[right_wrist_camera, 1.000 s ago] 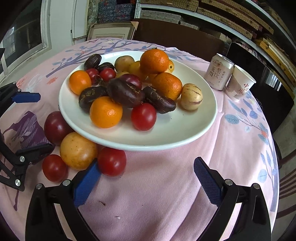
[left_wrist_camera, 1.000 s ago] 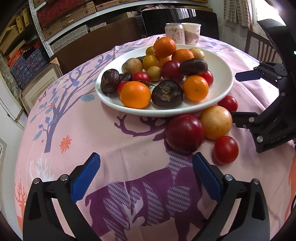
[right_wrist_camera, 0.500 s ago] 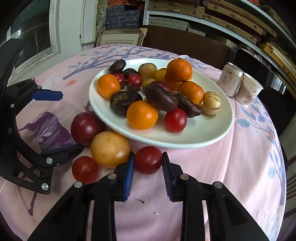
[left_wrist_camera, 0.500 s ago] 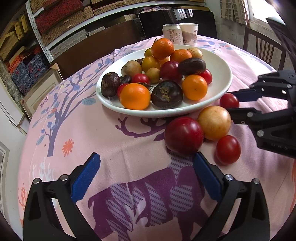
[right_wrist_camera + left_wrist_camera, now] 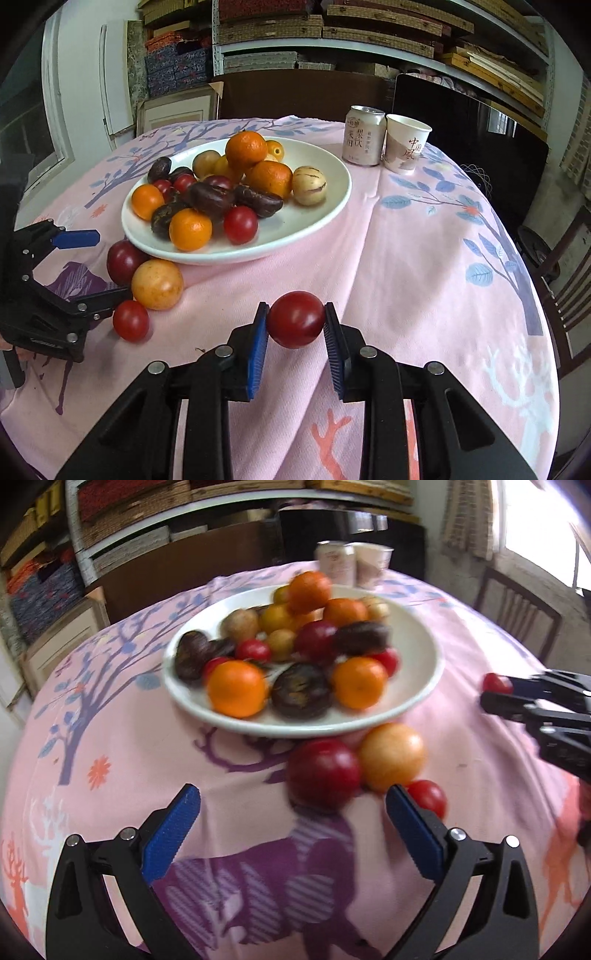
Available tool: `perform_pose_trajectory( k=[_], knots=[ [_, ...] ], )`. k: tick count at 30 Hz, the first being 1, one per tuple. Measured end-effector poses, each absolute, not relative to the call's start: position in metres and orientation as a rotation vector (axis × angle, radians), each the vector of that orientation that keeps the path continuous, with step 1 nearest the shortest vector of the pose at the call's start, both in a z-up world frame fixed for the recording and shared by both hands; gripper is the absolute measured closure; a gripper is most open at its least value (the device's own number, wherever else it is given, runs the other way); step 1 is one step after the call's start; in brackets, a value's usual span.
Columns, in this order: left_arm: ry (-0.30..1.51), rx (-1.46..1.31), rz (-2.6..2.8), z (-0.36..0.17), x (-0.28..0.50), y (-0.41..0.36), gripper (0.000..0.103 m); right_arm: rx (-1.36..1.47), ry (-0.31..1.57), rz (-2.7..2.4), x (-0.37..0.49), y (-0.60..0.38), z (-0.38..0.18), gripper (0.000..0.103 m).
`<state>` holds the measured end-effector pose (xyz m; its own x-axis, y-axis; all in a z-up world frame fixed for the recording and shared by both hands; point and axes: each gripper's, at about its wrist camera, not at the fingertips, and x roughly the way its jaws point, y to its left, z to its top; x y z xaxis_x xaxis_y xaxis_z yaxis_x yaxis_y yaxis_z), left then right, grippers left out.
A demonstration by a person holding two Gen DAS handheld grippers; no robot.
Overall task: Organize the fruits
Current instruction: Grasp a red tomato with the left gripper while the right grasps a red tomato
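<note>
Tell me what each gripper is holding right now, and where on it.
Right gripper clamps a small round red tomato across its left and right sides, pads pressing. Left gripper is open, holding nothing.

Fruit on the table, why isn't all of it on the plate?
Three pieces sit off the white plate on the cloth by its near edge: a dark red plum, a yellow-orange fruit and a small red tomato. The right hand-held gripper holds another red tomato clear of the plate.
</note>
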<state>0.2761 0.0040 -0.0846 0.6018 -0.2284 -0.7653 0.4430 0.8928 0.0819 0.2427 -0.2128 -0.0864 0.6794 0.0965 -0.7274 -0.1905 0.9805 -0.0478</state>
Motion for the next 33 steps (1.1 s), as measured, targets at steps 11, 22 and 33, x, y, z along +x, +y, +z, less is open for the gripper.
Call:
perform_pose_trajectory(
  k=[11, 22, 33],
  knots=[
    [0.88, 0.293, -0.302, -0.094, 0.292, 0.01, 0.004, -0.139, 0.82, 0.196, 0.238, -0.206, -0.088, 0.073],
    [0.861, 0.195, -0.481, -0.088, 0.287, 0.002, 0.063, -0.167, 0.833, 0.207, 0.237, -0.202, -0.09, 0.07],
    [0.886, 0.208, -0.529, -0.087, 0.274, 0.006, 0.063, -0.127, 0.826, 0.199, 0.224, -0.231, -0.09, 0.036]
  ],
)
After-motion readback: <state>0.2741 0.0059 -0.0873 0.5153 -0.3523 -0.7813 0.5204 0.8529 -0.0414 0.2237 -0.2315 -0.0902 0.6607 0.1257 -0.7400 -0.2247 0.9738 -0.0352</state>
